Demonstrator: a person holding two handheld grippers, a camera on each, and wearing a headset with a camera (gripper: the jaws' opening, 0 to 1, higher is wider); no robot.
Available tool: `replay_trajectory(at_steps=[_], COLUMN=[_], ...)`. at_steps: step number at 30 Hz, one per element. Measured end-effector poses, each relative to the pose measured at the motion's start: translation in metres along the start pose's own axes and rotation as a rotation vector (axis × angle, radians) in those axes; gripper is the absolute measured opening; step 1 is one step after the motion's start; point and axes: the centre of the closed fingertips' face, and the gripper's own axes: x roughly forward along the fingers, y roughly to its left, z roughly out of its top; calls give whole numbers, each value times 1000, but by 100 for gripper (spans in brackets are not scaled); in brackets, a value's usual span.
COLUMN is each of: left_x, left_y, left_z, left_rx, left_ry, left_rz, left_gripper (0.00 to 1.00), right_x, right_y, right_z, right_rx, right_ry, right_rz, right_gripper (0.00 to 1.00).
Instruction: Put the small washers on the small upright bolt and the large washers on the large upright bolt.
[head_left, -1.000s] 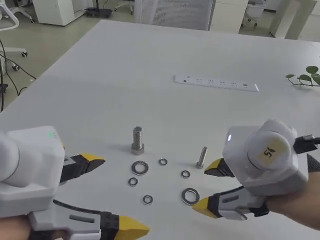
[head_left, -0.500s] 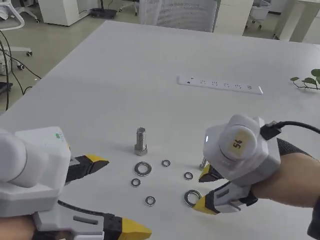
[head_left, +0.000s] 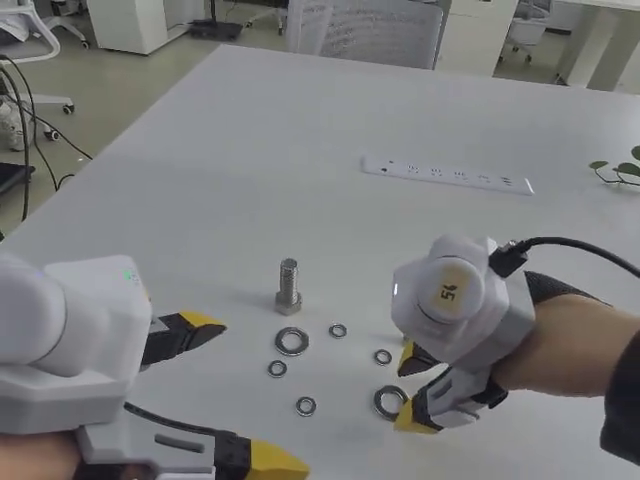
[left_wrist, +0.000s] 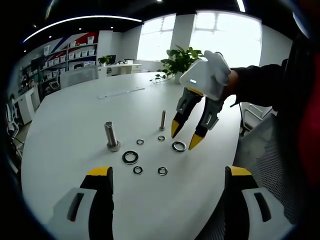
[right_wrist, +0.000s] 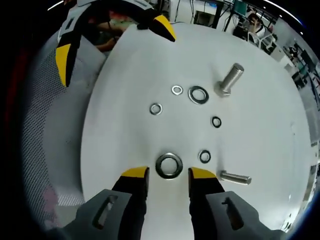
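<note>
Since the earlier frame the right gripper has come down and in toward the large upright bolt. Its yellow-tipped fingers now bracket a large washer lying flat on the counter. In the right gripper view these fingers stand parted a little wider than the washer, one tip on each side, gripping nothing. Whether they touch it cannot be told.

This washer lies to the near right of the large upright bolt, well apart from it. The second large washer lies just in front of that bolt, which stands on its hexagonal head. Four small washers lie loose on the counter in front of the bolt and to its right, between the two large washers.

The small upright bolt stands to the right of the large upright bolt, just beyond the right gripper's tips.

The left gripper hovers to the near left of the large upright bolt, its fingers spread wide and empty.

A power strip lies far beyond the bolt.
</note>
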Motion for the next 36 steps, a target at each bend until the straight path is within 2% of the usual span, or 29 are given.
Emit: replay_trajectory(at_steps=[3,13,20,26,36], left_x=[0,0,0,0,1], left_y=[1,4,5,4,0], left_z=[1,5,6,4,3], left_rx=[1,1,2,5,10], left_ry=[-2,-5,-8,-7,-7], left_rz=[3,5,8,6,5], left_gripper=[92,92,91,90,89], right_x=[2,4,5,6,7], right_y=[1,-5,-4,-2,-1], right_z=[0,1,2,1,0], right_rx=[-23,-35,-48,-43,-57], right_ry=[13,29,48,58,109], right_rz=[4,13,31,42,53], right_gripper=[32,29,26,26,26])
